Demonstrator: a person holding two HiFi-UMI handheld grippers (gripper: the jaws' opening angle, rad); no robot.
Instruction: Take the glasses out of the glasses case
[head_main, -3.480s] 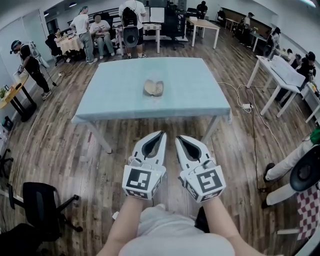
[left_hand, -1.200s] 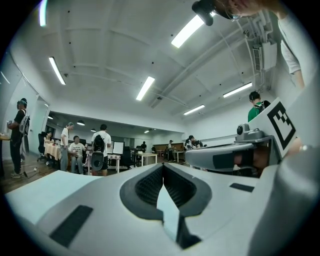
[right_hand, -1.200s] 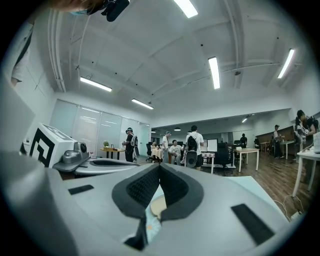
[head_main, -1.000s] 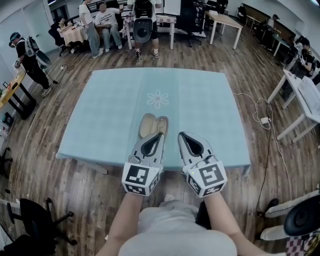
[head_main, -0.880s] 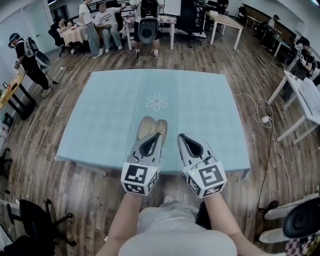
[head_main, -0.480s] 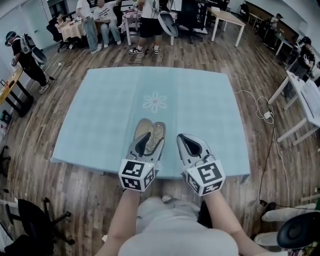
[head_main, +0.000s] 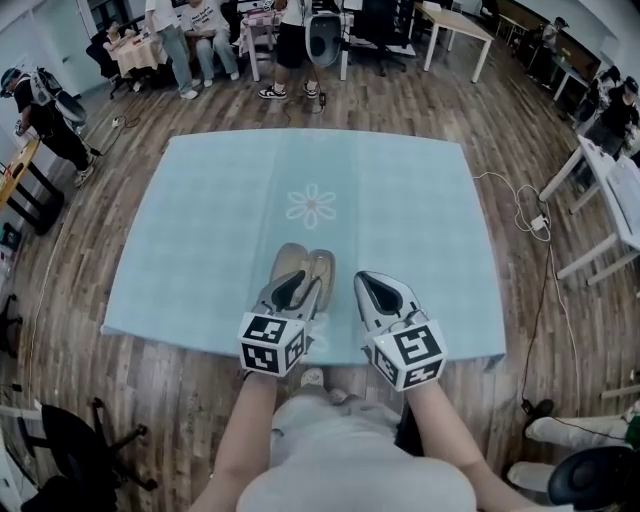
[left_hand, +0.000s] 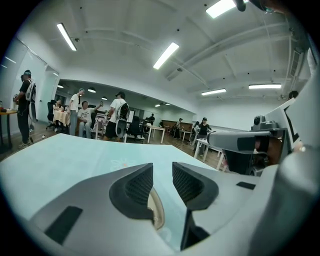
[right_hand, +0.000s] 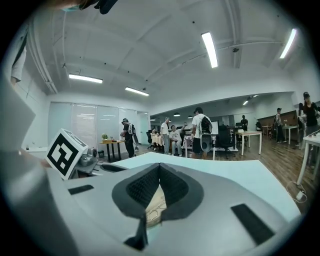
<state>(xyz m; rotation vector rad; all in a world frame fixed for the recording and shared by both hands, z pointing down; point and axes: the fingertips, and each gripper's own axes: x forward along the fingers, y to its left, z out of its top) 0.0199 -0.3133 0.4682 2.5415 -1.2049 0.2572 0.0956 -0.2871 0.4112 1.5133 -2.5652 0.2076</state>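
Note:
A beige glasses case (head_main: 318, 264) lies on the light blue tablecloth (head_main: 220, 230) near the front edge, its two halves side by side; no glasses can be made out. My left gripper (head_main: 303, 281) hovers at the case's near end. Its jaws stand open and have just been closing, with nothing between them; in the left gripper view (left_hand: 162, 168) the case (left_hand: 157, 211) shows low under the gap. To the right of the case, my right gripper (head_main: 363, 279) is shut and empty. In the right gripper view (right_hand: 159, 168) the case (right_hand: 156, 202) lies ahead, below the tips.
A white flower print (head_main: 312, 205) marks the cloth's middle. People stand and sit by tables at the far end (head_main: 205, 20). A white table (head_main: 610, 185) and a floor cable (head_main: 520, 215) are at the right. A black chair (head_main: 60, 440) is at the lower left.
Both grippers have come forward and down over the table's front edge toward the case. The left gripper now reaches the case's near end and its jaws have parted.

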